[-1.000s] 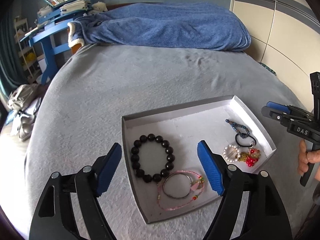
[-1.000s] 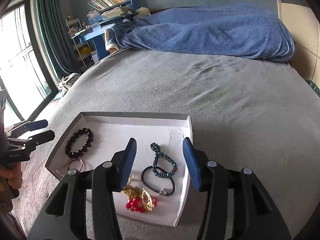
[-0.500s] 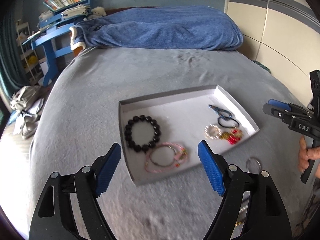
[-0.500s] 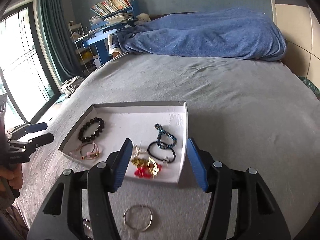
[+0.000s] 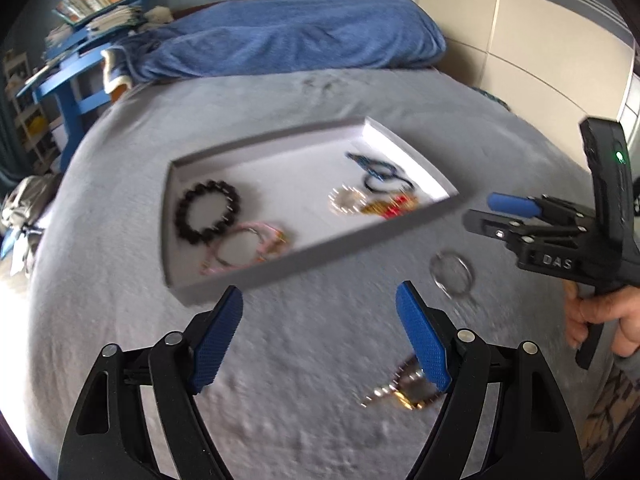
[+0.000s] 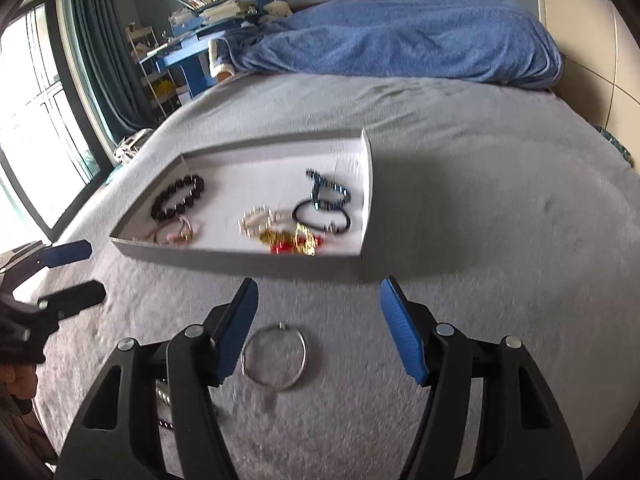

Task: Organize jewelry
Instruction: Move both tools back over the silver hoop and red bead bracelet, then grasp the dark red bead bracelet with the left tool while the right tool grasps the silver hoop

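A shallow white tray [image 5: 280,276] [image 6: 240,254] lies on the grey bed. It holds a black bead bracelet [image 5: 208,212] [image 6: 178,196], a pink bracelet [image 5: 248,244], a pearl one [image 6: 256,220], gold and red pieces [image 6: 292,240] and dark blue pieces [image 6: 328,196]. A silver ring bangle [image 5: 452,274] [image 6: 275,356] lies on the bed in front of the tray. A gold and dark piece [image 5: 404,390] lies nearer. My left gripper [image 5: 320,336] is open and empty above the bed. My right gripper [image 6: 318,328] is open and empty, just above the bangle.
A blue blanket [image 6: 400,40] is heaped at the far end of the bed. A blue desk with books [image 6: 200,40] and a window with curtains [image 6: 40,100] are at the left. A tiled wall [image 5: 540,40] is at the right.
Both grippers have pulled back from over the tray toward the near bed edge. The silver bangle and the gold piece have come into view. Both stay open.
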A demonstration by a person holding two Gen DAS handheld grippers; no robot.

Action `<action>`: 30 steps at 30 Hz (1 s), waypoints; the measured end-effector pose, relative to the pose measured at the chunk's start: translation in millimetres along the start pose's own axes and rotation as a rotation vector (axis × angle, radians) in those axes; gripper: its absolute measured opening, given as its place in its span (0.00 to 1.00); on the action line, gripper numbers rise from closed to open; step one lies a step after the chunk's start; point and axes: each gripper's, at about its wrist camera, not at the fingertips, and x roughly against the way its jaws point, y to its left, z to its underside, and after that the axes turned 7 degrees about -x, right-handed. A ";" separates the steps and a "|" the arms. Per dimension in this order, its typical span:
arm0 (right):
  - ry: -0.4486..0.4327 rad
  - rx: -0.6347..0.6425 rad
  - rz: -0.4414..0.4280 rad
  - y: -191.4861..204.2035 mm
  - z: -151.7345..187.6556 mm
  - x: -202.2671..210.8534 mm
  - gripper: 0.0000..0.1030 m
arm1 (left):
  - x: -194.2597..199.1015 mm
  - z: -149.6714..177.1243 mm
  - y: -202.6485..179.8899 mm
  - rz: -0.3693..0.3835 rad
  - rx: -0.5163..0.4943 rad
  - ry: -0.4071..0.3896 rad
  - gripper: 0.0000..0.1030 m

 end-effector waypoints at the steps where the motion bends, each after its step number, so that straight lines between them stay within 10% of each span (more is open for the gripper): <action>1: 0.005 -0.003 0.002 -0.2 2.9 -1.4 0.62 | -2.8 3.2 -4.8 0.011 -0.007 0.009 0.75; 6: 0.028 -0.015 0.002 -1.2 12.3 -7.5 0.63 | -15.4 11.9 -24.8 0.072 -0.055 0.061 0.53; 30: 0.104 0.065 -0.018 20.5 39.6 -28.0 0.67 | -34.8 37.2 -60.9 0.158 -0.156 0.140 0.12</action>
